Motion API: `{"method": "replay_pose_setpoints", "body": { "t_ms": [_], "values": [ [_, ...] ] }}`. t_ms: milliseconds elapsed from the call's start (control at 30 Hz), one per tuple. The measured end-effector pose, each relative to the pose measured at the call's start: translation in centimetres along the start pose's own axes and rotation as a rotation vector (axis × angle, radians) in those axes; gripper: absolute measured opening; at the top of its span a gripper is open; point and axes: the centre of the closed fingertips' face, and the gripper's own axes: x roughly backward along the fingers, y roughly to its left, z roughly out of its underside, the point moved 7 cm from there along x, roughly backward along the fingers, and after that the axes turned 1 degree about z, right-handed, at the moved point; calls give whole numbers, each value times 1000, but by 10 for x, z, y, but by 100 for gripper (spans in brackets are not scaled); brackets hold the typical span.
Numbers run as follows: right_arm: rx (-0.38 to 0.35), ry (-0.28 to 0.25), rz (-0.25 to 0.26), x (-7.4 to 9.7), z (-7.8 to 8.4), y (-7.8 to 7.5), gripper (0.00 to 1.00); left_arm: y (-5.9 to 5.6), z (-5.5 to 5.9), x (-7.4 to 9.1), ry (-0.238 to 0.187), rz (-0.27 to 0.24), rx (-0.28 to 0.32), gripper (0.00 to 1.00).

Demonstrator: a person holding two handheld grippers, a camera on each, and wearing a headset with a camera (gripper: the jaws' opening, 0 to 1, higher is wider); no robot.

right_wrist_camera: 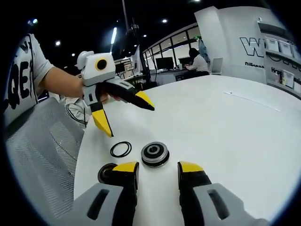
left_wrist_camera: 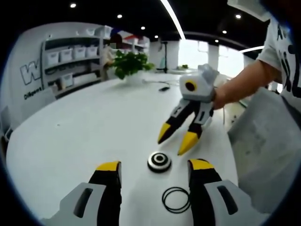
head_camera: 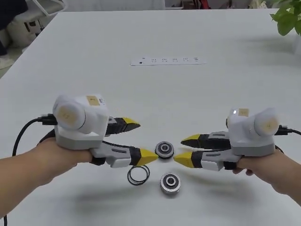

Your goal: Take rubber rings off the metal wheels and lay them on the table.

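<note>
Two thin black rubber rings (head_camera: 138, 174) lie flat on the white bench (head_camera: 94, 70), one partly over the other. They are off the wheels. Just beside them sits the near wheel (head_camera: 170, 182), flat on its side. The far wheel (head_camera: 164, 149) lies flat a little further on, close to the rings but not touching them. Its edge looks dark, so it may have a ring on it, but it is too small to be sure.

The left tool (head_camera: 144, 140) is spread wide and holds nothing. Its lower yellow tip is just beside the far wheel and close to the loose rings. The right tool (head_camera: 182, 149) is spread a little less and holds nothing too. Its tips point at the far wheel from the other side, so this wheel sits between the two tools.

Far back on the bench lies a white power strip (head_camera: 167, 60). A green plant (head_camera: 287, 16) stands at the far corner.

I think the far wheel comes next. It is round and smooth, so it could slip or skid away if one tool pushes before the other grips it. A stretched ring could snap off and jump across the bench. The left tool's lower tip could also bump the loose rings and push them about, because it is so close to them.
</note>
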Motion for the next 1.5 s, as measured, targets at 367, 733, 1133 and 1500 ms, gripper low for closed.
{"method": "replay_pose_setpoints", "body": {
  "t_ms": [367, 733, 1133, 1500],
  "values": [
    [4, 1, -6, -3, 1, 1, 30, -2, 4, -5, 3, 10, 18, 57],
    [1, -1, -6, -4, 1, 2, 30, -3, 5, -10, 4, 16, 26, 55],
    [4, -2, -12, -6, 0, 4, 29, -2, 7, -12, 13, 23, 25, 48],
    [3, 4, -17, -8, 2, 3, 29, -4, 8, -17, 22, 28, 13, 41]
  ]
}}
